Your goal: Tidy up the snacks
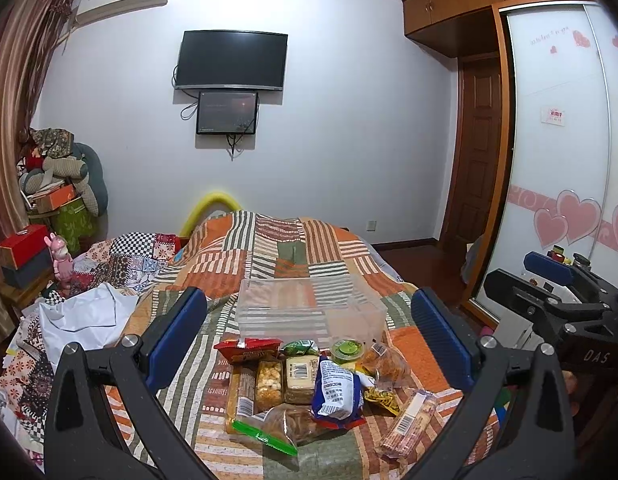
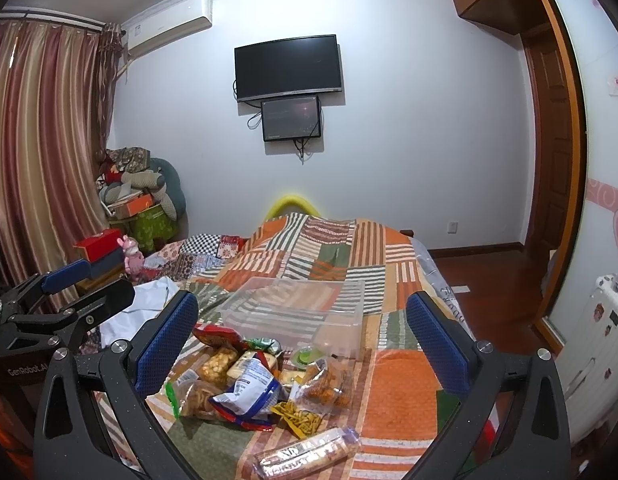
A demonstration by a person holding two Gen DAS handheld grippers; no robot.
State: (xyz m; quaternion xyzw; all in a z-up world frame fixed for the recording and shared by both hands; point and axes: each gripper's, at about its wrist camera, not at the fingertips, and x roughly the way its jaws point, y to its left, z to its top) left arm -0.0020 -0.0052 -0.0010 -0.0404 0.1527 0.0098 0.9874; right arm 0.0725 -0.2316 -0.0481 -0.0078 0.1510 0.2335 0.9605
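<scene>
1. Snacks (image 1: 309,384) lie in a loose heap near the bed's near edge, just in front of your clear plastic bin (image 1: 309,308).
2. Your bed (image 1: 421,364) carries everything on a striped patchwork quilt; its long axis runs away from you toward the far wall.
3. That bin sits empty with its long side across the bed, touching the heap's far edge.
4. Your blue-and-white bag (image 1: 337,392) tops the pile, tilted, long axis running roughly front to back.
5. One long cracker sleeve (image 2: 309,456) lies apart at the near right, angled across the quilt.
6. Your left gripper (image 1: 309,344) hangs above the heap, fingers spread wide, holding nothing.
7. Your right gripper (image 2: 301,344) does likewise, wide open and empty.
</scene>
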